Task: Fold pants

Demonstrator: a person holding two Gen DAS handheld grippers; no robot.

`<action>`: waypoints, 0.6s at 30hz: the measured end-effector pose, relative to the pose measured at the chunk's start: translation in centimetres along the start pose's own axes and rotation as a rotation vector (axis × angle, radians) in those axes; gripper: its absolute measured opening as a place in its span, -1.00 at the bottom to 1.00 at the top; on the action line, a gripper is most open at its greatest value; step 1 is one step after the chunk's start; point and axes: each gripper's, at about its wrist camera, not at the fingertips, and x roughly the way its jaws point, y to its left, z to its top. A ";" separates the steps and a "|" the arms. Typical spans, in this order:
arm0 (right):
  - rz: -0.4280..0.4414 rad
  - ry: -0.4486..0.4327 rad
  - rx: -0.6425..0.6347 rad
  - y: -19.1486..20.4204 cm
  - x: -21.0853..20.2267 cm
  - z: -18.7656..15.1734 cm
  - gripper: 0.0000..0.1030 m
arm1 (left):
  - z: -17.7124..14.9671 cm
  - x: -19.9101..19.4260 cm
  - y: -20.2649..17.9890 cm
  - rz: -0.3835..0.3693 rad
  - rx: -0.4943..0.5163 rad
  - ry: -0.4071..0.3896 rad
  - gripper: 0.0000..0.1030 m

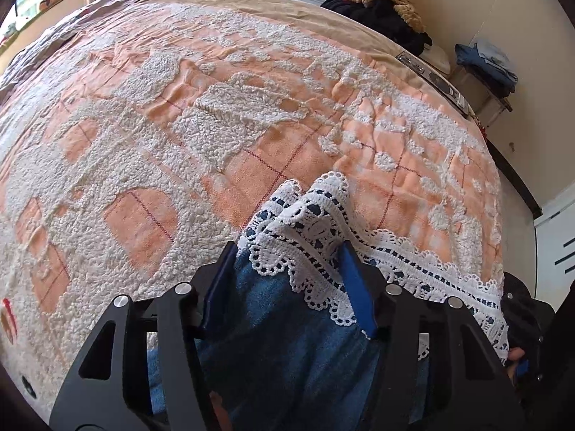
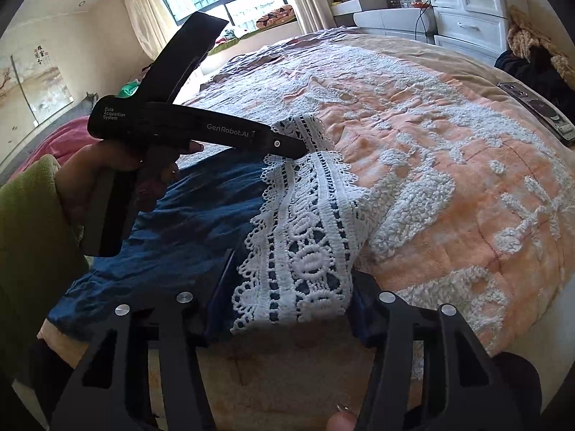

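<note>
two tongs, one pair of pants, one bed.

item: pants [image 2: 172, 222], blue denim with a broad white lace hem [image 2: 305, 244]; lying on the bed [image 2: 467, 179], over an orange and white tufted bedspread [image 1: 179, 125], lace edge lifted and bunched.

left tongs [image 1: 287, 251]: pinching the lace hem and the denim under it, cloth gathered between the blue pads [image 1: 354, 280]; in the right wrist view the tip is buried in the far end of the lace band.

right tongs [image 2: 291, 309]: fingers set either side of the near end of the lace band, cloth lying between them; the pads are mostly hidden under the lace, so whether they press on it cannot be told.

also present: remote control [image 2: 539, 111] near the bed's far edge, well apart from the pants; white drawers [image 2: 467, 3] beyond the bed.

step in hand, as judged: hem end taken up at both corners, ready to carry over for a fold.

next move calls for: both ends lifted level and moved together toward the waist, kept taut so the lace does not sag or slip free.
</note>
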 end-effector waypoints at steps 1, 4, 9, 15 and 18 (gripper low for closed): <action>0.012 -0.002 0.009 -0.2 0.0 0.0 -0.12 | -0.1 -0.1 -0.1 -0.011 0.002 -0.001 -0.30; 0.088 0.001 0.055 -0.9 0.1 -0.1 -0.24 | -0.3 -0.3 -0.2 -0.029 -0.002 -0.010 -0.51; 0.148 -0.019 0.094 -1.4 -0.4 0.0 -0.37 | -0.5 -2.1 0.3 -0.053 -0.030 -0.060 -0.67; 0.148 -0.112 -0.018 1.2 -2.7 0.4 -0.41 | -1.0 -6.8 1.3 -0.101 -0.044 -0.173 -0.67; 0.145 -0.175 -0.115 3.5 -4.3 0.8 -0.41 | -1.9 -9.9 2.1 -0.121 -0.043 -0.237 -0.67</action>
